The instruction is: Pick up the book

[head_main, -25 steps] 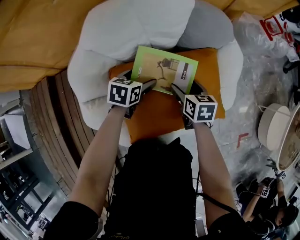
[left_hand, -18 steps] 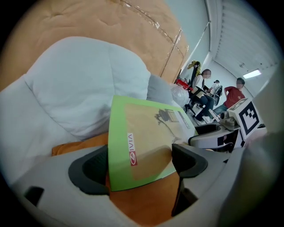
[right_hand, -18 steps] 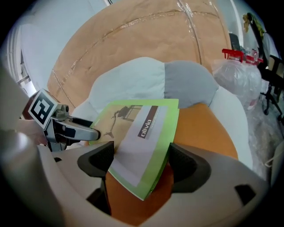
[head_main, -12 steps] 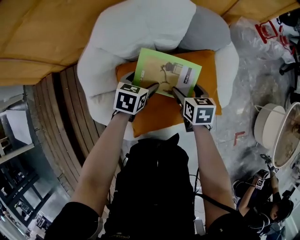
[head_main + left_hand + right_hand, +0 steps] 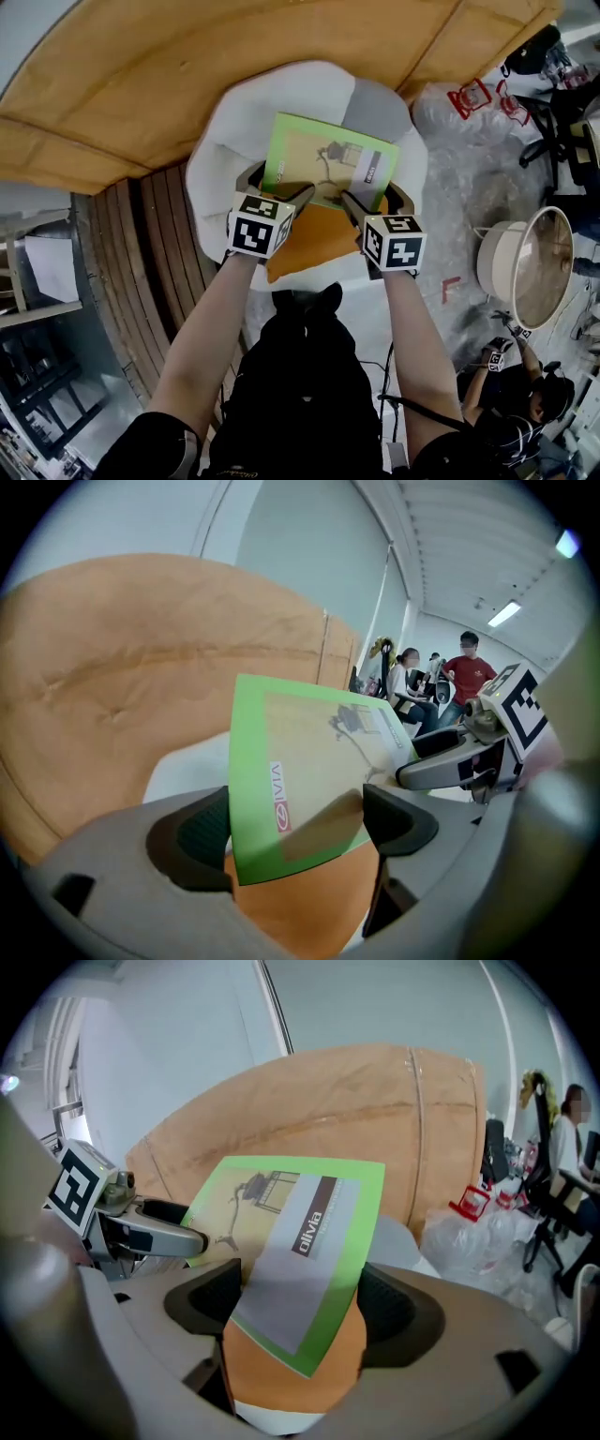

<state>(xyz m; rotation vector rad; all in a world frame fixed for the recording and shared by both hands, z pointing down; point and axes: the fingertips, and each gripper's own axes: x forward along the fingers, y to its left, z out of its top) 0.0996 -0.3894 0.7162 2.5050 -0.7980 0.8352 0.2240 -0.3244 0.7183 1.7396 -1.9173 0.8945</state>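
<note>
A big brown board stands behind a soft white chair. An orange cushion lies on the chair's seat, and the green book hangs in the air just above that cushion. The left gripper has the book's near left corner between its jaws, and the right gripper has the near right corner. Each pair of jaws stands quite wide, one jaw on each side of its corner. They seem to press in on the book's edges, not flat on its covers. The biggest worry, I think, is that the whole book drops. It is thin and bendy, and a squeeze from the sides can make it bow and pop out. It would most likely land back on the cushion, but it might slide off the chair to the floor. A smaller worry is that one gripper slips first. Then the book would swing from the other corner and twist loose. The smallest worry is a creased corner from pressing too hard. A second ago the chair looked bigger and closer, and the book lay low on the orange cushion. Now the chair looks smaller and farther down, and more of the board shows. The book and both grippers have come up off the cushion. The jaws hold the same two corners as before.
</note>
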